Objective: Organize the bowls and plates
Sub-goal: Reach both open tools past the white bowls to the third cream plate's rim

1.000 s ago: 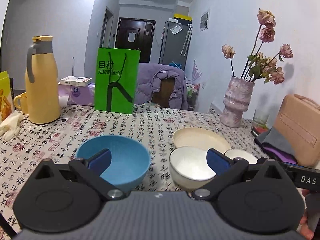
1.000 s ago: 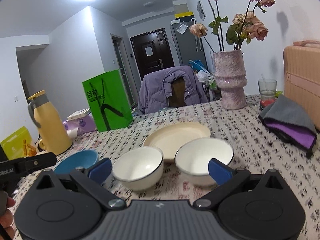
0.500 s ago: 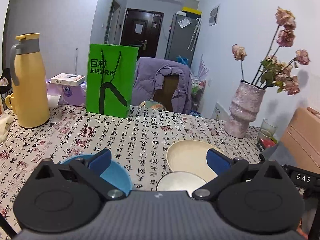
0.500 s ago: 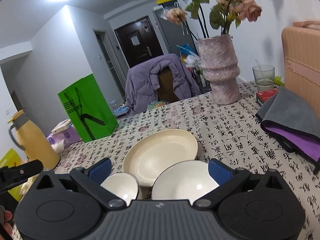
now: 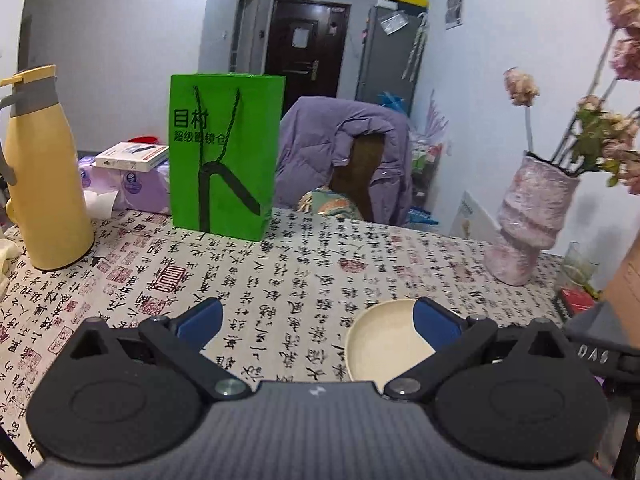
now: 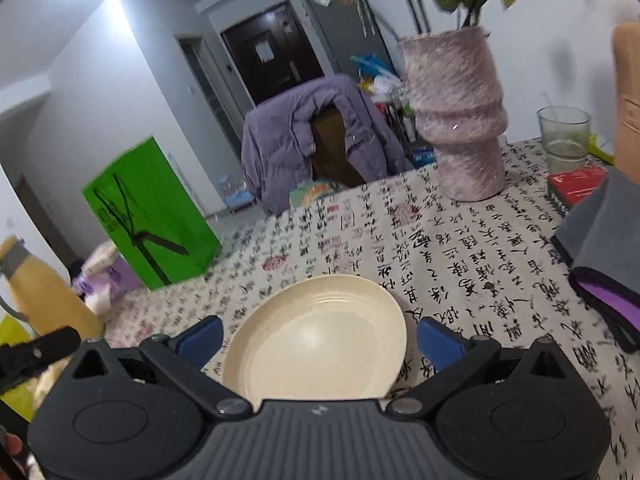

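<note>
A cream plate (image 6: 320, 336) lies on the calligraphy tablecloth, right between the spread blue fingers of my right gripper (image 6: 318, 338), which is open and holds nothing. In the left wrist view the same cream plate (image 5: 380, 344) sits at the lower right, partly behind the right finger of my left gripper (image 5: 318, 322). That gripper is open and empty too, over bare cloth. The blue bowl and the white bowls are out of sight below both gripper bodies.
A green paper bag (image 5: 224, 152) and a yellow jug (image 5: 44, 172) stand at the back left. A pink vase with dried roses (image 6: 460, 120), a glass (image 6: 564, 136), a red box (image 6: 576, 186) and a grey-purple cloth (image 6: 600, 256) fill the right side. A chair with a purple jacket (image 5: 344, 164) is beyond the table.
Both grippers have moved forward and tilted up over the table. The blue bowl and the white bowls have dropped out of view beneath them; only the cream plate still shows.
</note>
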